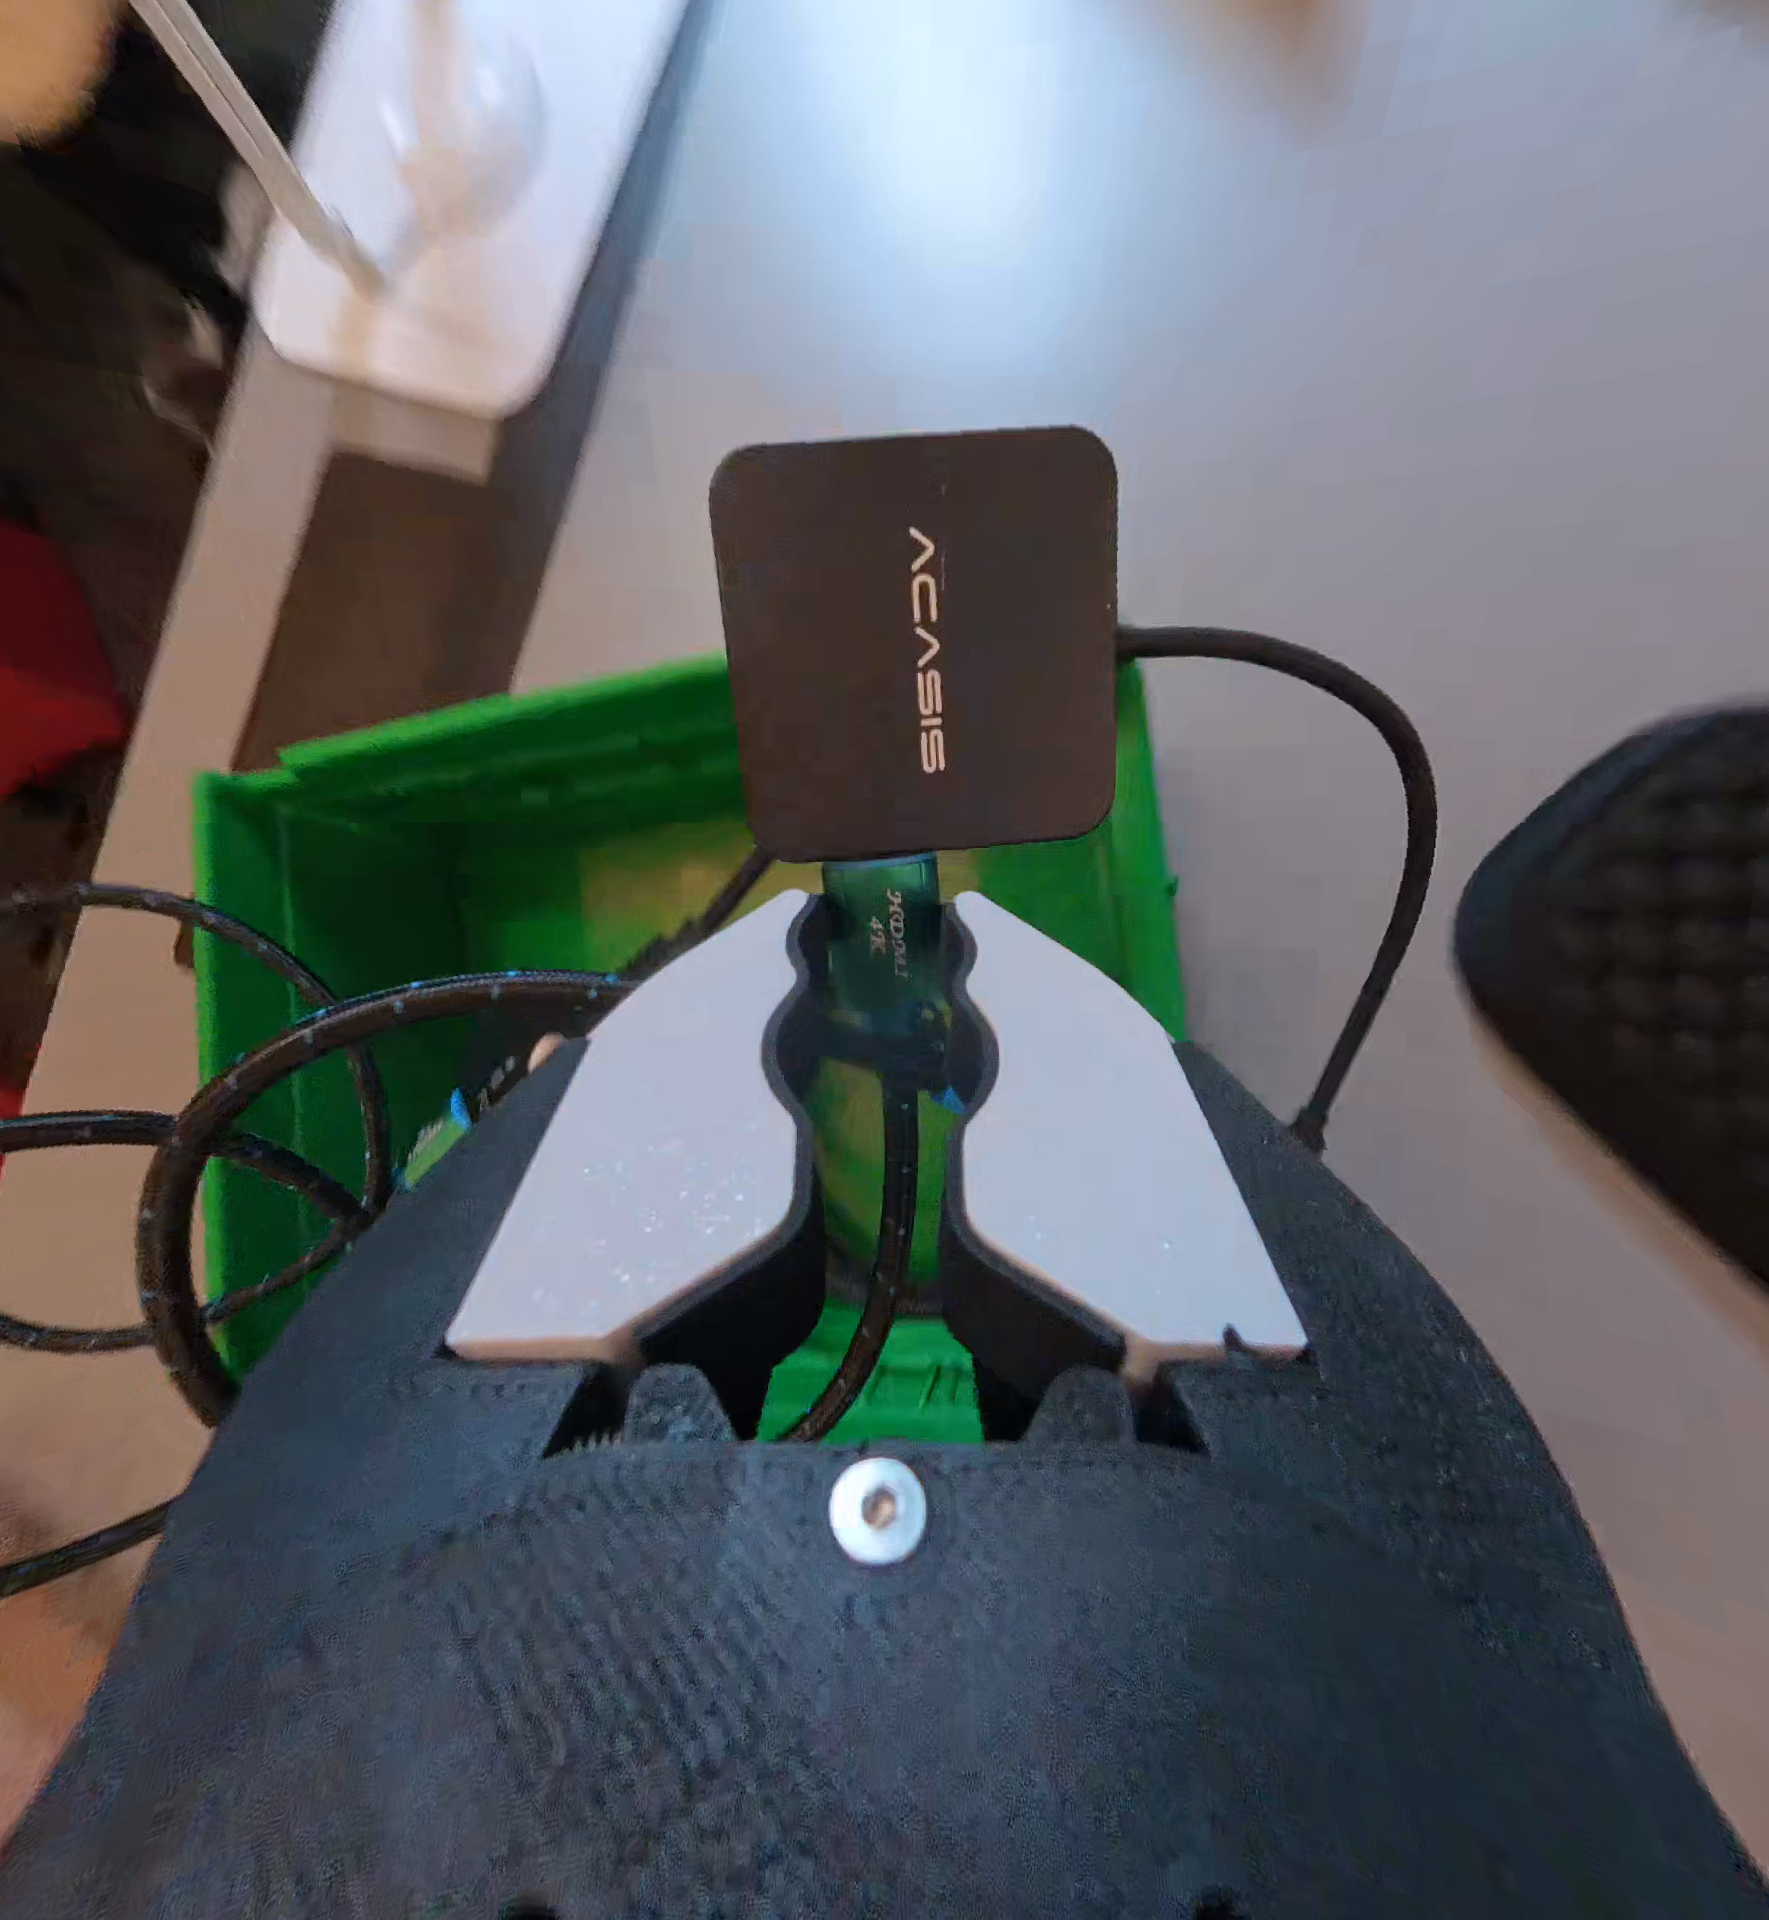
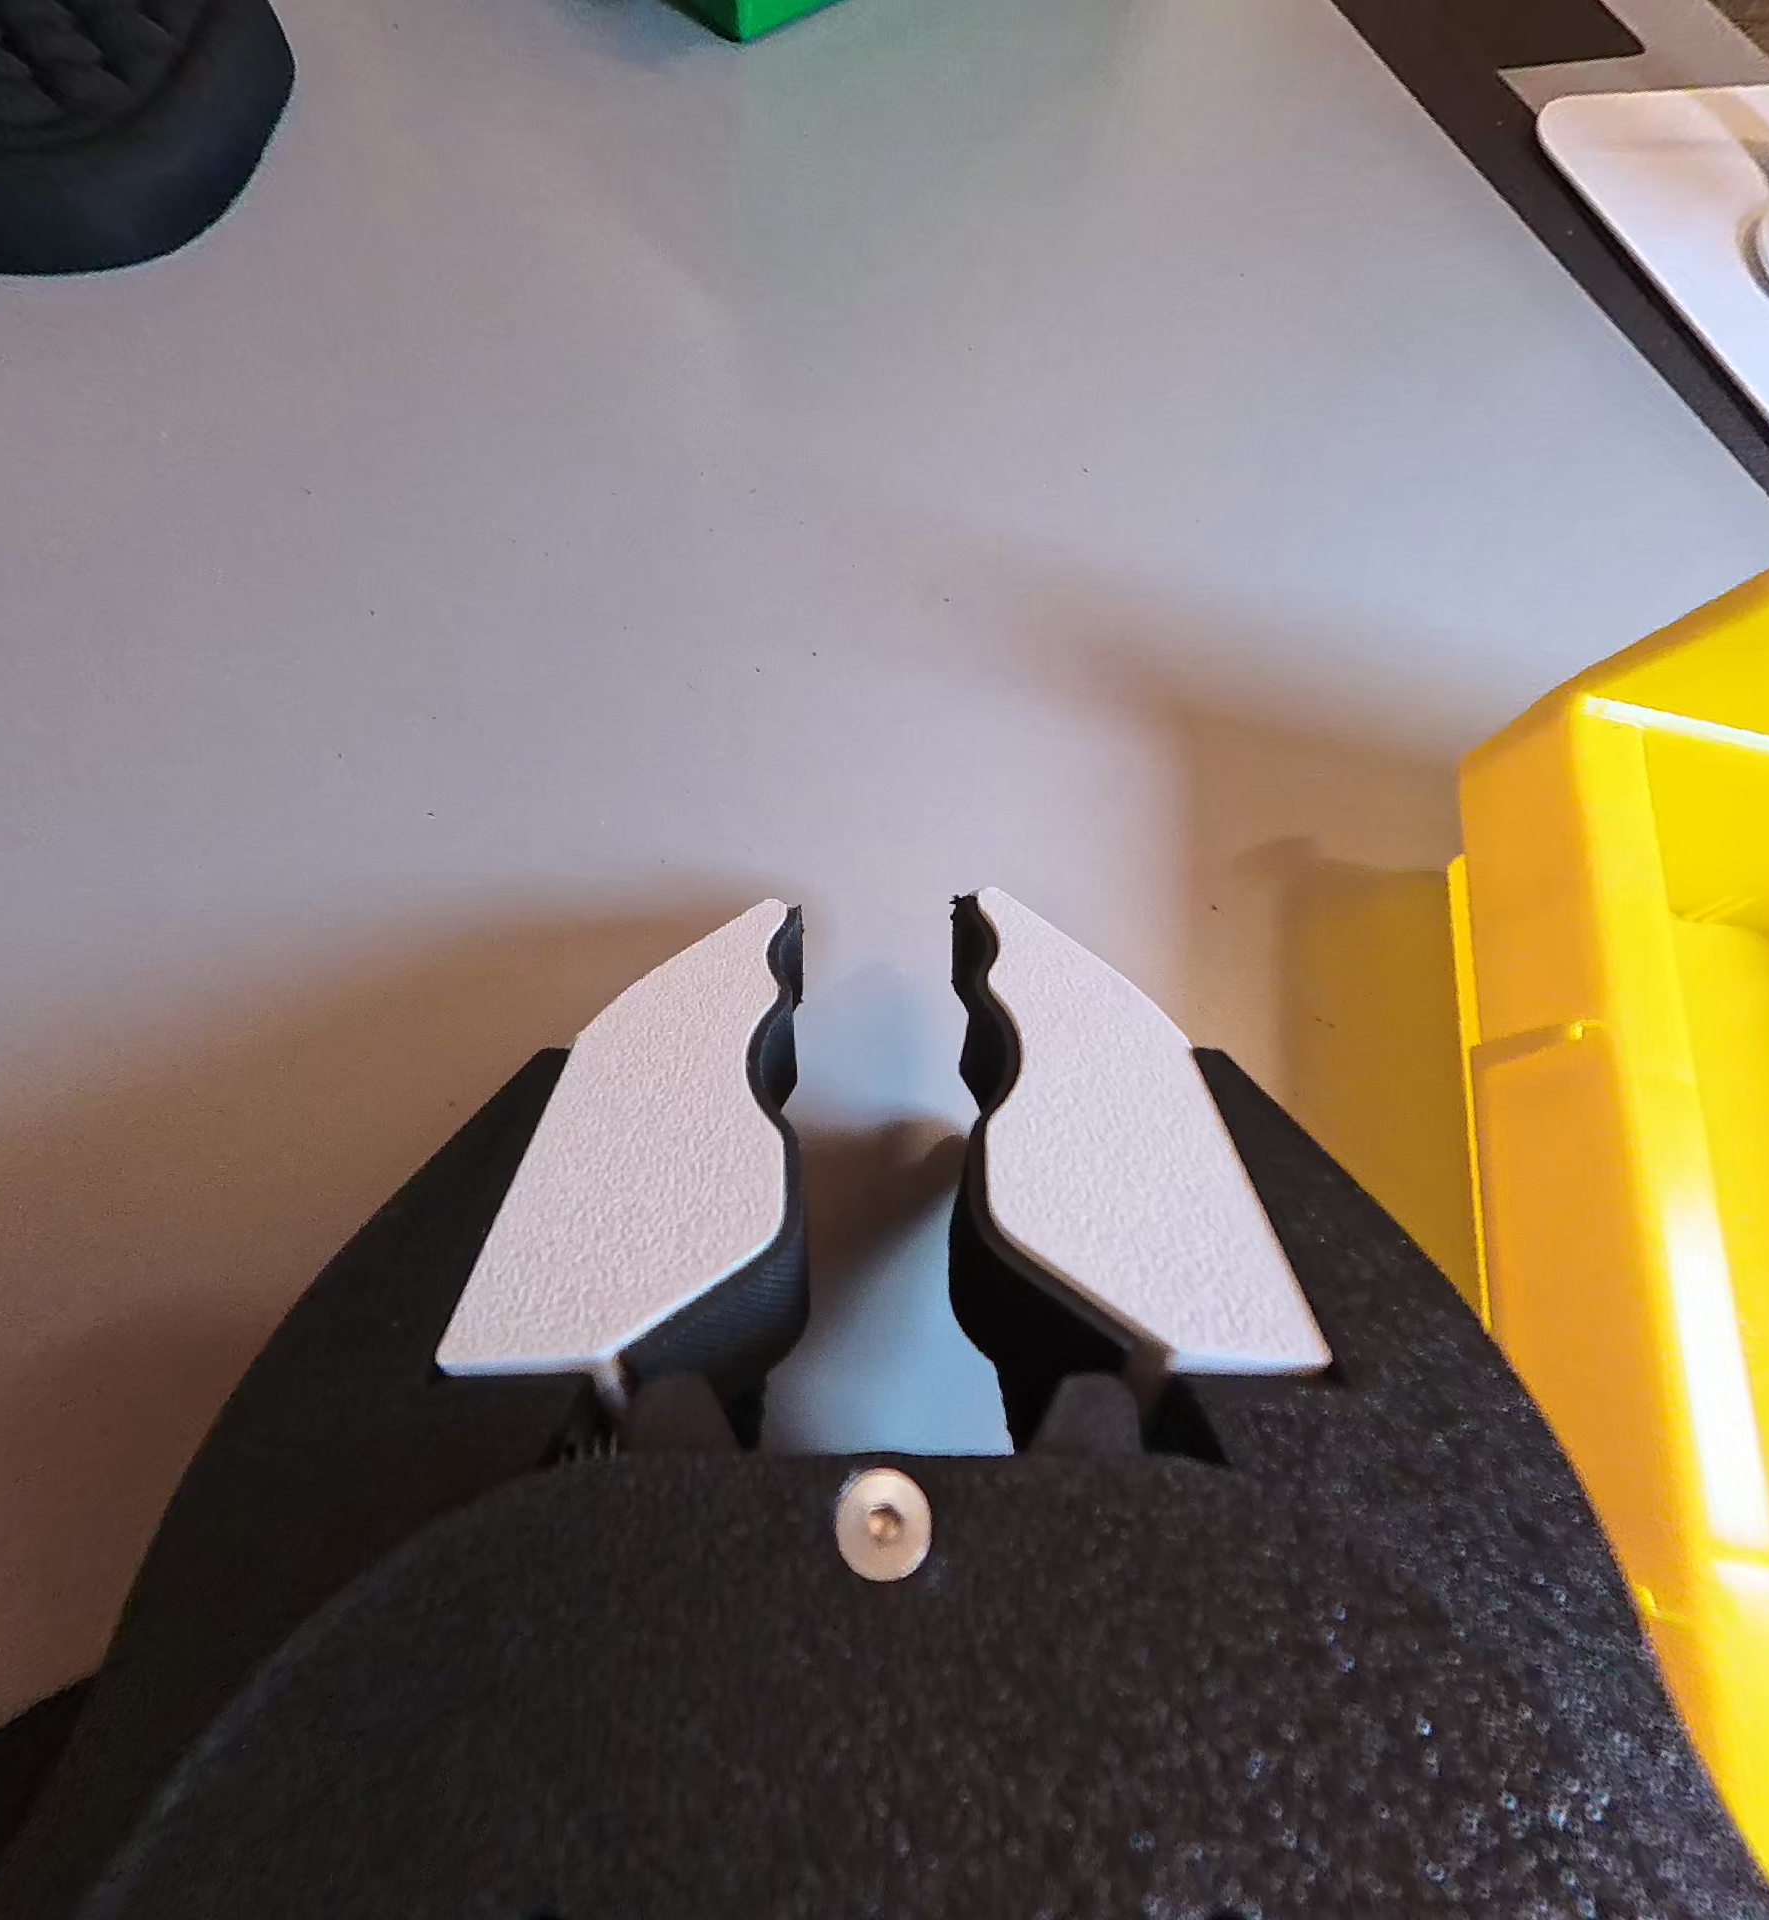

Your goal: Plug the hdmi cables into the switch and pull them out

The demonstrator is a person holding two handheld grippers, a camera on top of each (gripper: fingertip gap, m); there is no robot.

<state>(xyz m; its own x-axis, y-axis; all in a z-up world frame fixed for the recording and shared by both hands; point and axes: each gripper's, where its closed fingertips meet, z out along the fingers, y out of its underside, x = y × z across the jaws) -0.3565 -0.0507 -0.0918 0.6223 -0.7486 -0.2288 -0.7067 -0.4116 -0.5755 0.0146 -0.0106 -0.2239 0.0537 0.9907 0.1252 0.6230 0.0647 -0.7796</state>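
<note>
A big grey table point(image 2: 651, 520) holds everything. A green box point(image 1: 360, 935) sits on it near one edge. A bumpy black pad point(image 1: 1690, 987) lies beside that box. A yellow box point(image 2: 1638, 1143) rests well apart from the pad.

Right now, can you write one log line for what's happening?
left gripper: jaws shut on HDMI plug | plug: in black switch, over green bin | right gripper: open, empty, over table

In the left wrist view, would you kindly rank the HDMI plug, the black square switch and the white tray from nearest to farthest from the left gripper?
1. Teal HDMI plug, between the jaws.
2. Black square switch, just ahead.
3. White tray, far upper left.
</note>
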